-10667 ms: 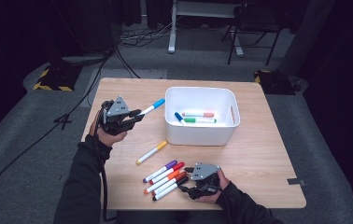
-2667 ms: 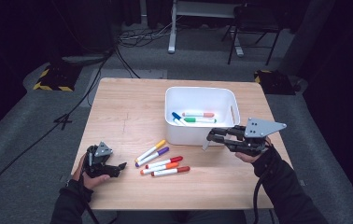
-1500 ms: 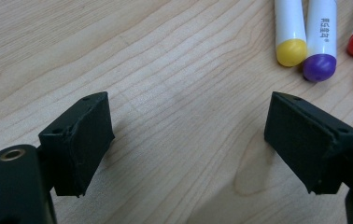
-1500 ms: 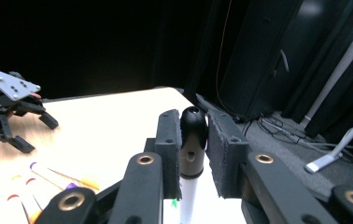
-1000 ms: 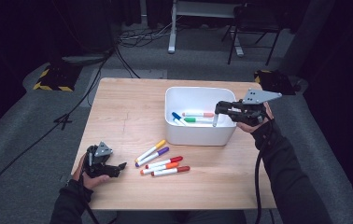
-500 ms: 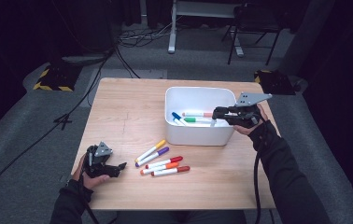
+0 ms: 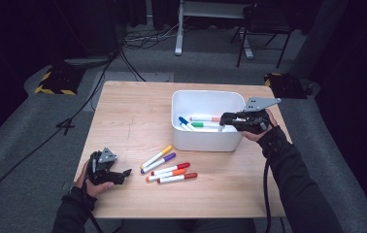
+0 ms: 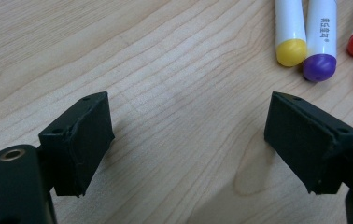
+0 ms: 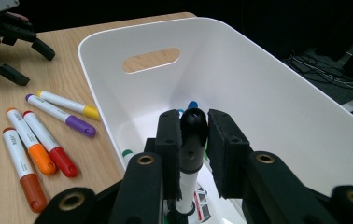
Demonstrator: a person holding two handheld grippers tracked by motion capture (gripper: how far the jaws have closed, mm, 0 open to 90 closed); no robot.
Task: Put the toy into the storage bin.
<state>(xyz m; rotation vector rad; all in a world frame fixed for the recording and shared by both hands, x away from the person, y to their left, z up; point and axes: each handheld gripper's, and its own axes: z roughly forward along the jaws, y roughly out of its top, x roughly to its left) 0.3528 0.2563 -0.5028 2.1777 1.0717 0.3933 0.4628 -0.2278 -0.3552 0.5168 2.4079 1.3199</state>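
Right gripper (image 7: 226, 118) clamped on black-capped marker (image 9: 191, 140), held over white bin's (image 7: 203, 141) right end. Left gripper (image 8: 188, 140) spread wide, nothing between the pads, resting on light wood table (image 7: 133, 116) near front-left corner. Five loose markers (image 7: 169, 167) between it and bin. Dark room, grey floor.

The person is wearing dark long sleeves (image 7: 295, 194), and each black gripper, the left gripper (image 7: 123, 173) and the right gripper (image 7: 224, 118), is carrying a grey three-cornered plate, brass-ringed screw holes, matte rectangular pads (image 8: 79, 140) and a trailing black cable (image 7: 267, 189).
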